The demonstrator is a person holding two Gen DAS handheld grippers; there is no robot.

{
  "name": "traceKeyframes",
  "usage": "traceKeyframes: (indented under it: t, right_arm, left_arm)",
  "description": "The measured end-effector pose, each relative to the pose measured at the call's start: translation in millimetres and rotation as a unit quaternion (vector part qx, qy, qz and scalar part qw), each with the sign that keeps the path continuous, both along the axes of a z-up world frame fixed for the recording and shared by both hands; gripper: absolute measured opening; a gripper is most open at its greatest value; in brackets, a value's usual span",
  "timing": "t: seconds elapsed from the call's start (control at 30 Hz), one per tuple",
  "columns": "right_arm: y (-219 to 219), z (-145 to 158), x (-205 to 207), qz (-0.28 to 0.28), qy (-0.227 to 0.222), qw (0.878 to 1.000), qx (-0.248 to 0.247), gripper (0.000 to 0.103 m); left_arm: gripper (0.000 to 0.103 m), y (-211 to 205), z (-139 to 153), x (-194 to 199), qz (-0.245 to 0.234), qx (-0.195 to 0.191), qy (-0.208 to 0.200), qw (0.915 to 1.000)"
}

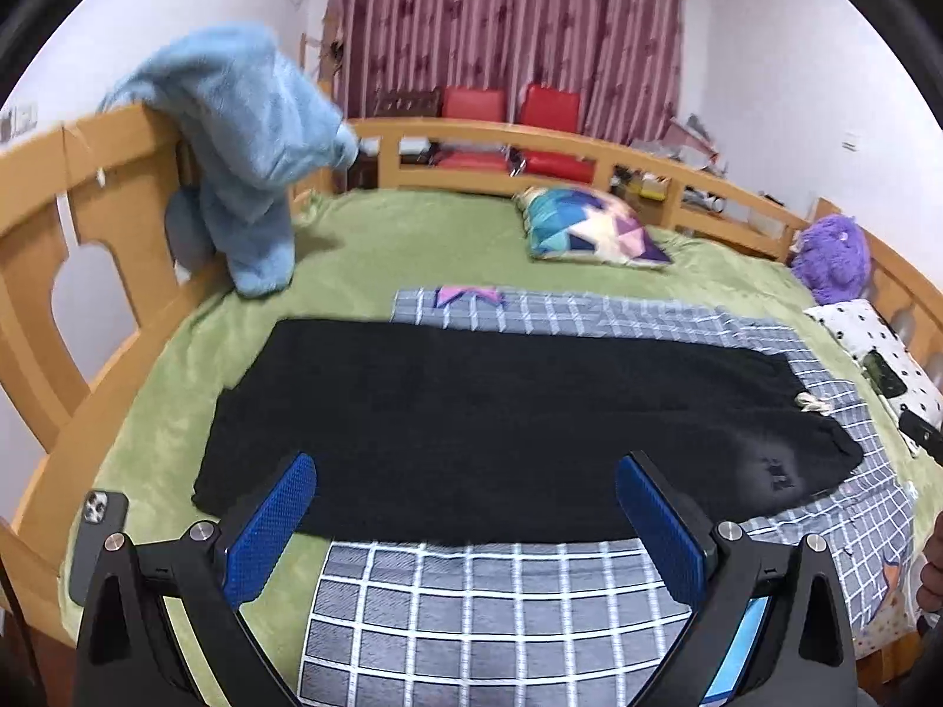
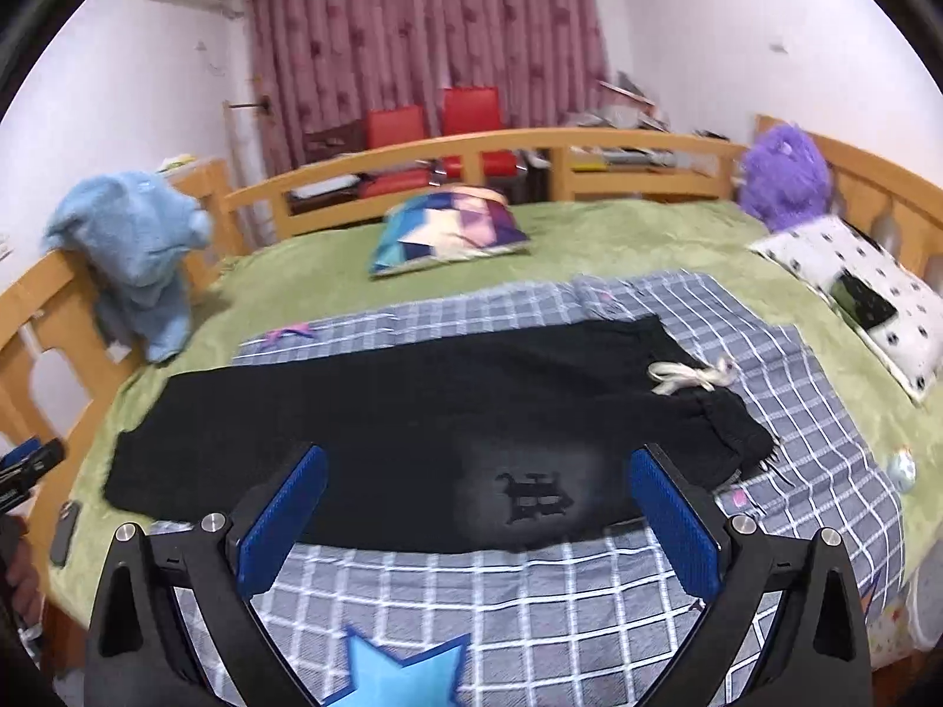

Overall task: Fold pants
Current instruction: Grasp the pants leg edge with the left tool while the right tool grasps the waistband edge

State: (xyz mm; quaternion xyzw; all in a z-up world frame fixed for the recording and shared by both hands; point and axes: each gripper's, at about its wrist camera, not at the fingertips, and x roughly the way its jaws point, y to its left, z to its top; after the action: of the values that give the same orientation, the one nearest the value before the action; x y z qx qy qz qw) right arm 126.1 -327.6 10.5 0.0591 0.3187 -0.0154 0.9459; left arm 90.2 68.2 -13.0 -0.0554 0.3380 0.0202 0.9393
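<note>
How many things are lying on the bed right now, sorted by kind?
Pants: 1, black pants
Blankets: 1, plaid blanket
Pillows: 2, patchwork pillow, spotted pillow
Plush toys: 2, blue plush, purple plush
Phones: 1, phone
Total: 7

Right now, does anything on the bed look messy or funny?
A little. The black pants lie flat on the checked blanket, but their white drawstring spills out loose at the waist. A phone sits near the bed's edge, and a blue fleece hangs over the rail.
</note>
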Motion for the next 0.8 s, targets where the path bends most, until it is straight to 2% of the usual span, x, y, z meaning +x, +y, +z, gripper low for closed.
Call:
traceKeyframes:
  t: [0.1, 0.2, 0.27, 0.33, 0.5, 0.67, 0.8]
  right_arm:
    - [-19.5, -30.4, 17.9, -0.007, 0.02, 1.0, 0.013, 0.093]
    - [-43.1, -71.1, 37.2, -0.024, 0.059, 0.997, 0.038, 0.083]
    - [-55.3, -95.3, 44.5, -0.026, 0.084, 0.994, 0.059, 0.068]
    - [-69.4, -121.7, 51.7, -0.031, 0.111, 0.99, 0.075, 0.064]
    - [-94.1, -167.7, 53.0, -0.052, 0.141, 0.986, 0.075, 0.064]
    - [-117.4, -191.5, 52.3, -0.065, 0.147, 0.98, 0.121, 0.064]
    - [-127.8, -203.8, 57.3, -0.066, 0.136, 0.975, 0.162, 0.064]
  left_arm:
    - [0.102, 17.2, -30.9, 15.7, 0.015, -0.014, 0.029, 0.9994]
    - [0.1, 29.6, -66.3, 26.3, 0.017, -0.037, 0.066, 0.997]
    - [0.097, 35.9, -88.5, 32.8, 0.016, -0.055, 0.087, 0.9946]
    - [0.093, 41.2, -113.3, 40.3, 0.016, -0.073, 0.107, 0.9914]
    - [0.087, 49.3, -154.7, 45.9, 0.028, -0.117, 0.123, 0.9851]
    - [0.084, 65.9, -189.4, 53.2, 0.049, -0.2, 0.122, 0.9709]
    - [0.084, 73.2, -196.6, 59.4, 0.056, -0.221, 0.099, 0.9685]
